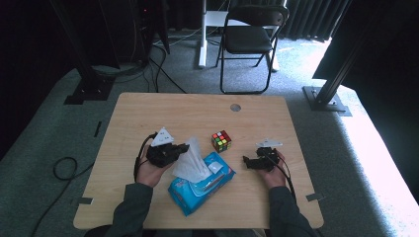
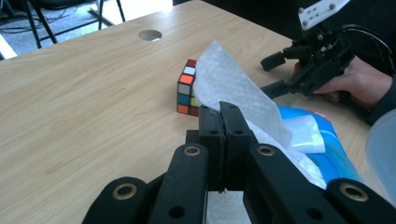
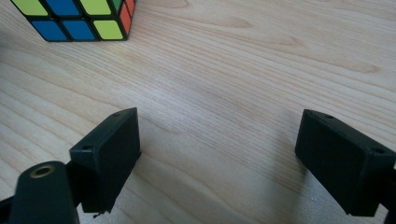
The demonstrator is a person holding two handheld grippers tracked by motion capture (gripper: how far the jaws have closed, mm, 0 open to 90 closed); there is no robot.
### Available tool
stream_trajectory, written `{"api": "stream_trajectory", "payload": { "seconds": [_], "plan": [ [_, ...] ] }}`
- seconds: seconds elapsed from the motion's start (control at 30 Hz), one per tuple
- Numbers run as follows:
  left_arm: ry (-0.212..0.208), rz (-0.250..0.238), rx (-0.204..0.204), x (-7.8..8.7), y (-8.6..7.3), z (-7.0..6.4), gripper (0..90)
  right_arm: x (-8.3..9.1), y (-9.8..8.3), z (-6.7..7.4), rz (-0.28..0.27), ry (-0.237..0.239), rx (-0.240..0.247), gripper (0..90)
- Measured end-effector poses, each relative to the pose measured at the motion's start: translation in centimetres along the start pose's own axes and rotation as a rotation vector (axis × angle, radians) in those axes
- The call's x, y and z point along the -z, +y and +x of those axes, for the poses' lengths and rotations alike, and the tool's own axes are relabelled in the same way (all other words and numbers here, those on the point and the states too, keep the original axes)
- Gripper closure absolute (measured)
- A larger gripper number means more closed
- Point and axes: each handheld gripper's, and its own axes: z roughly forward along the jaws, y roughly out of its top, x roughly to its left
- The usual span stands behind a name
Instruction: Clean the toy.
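Observation:
A blue pack of wet wipes [image 1: 200,185] lies on the wooden table [image 1: 148,113] in front of the person. My left gripper [image 1: 184,148] is shut on a white wipe [image 1: 191,160] that stands up out of the pack's opening. In the left gripper view the two jaws [image 2: 223,112] meet on the wipe [image 2: 229,86], and the pack [image 2: 327,149] lies to the right. My right gripper [image 1: 246,162] rests low on the table right of the pack, open, with bare wood between its jaws [image 3: 215,140].
A colour cube [image 1: 221,140] stands on the table between the two grippers, just beyond the pack; it is also in the left gripper view [image 2: 186,88] and at the top left of the right gripper view [image 3: 74,16]. A round cable hole [image 1: 235,107] is near the far edge. A black chair [image 1: 249,37] stands behind the table.

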Motion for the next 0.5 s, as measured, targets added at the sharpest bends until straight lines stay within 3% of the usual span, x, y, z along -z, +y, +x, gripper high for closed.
{"api": "stream_trajectory", "payload": {
  "seconds": [0.5],
  "plan": [
    [0.033, -0.039, 0.009, 0.3, 2.2, 1.2, 89.1, 0.0, 0.0, 0.0, 0.0, 0.0, 0.0, 13.7]
  ]
}}
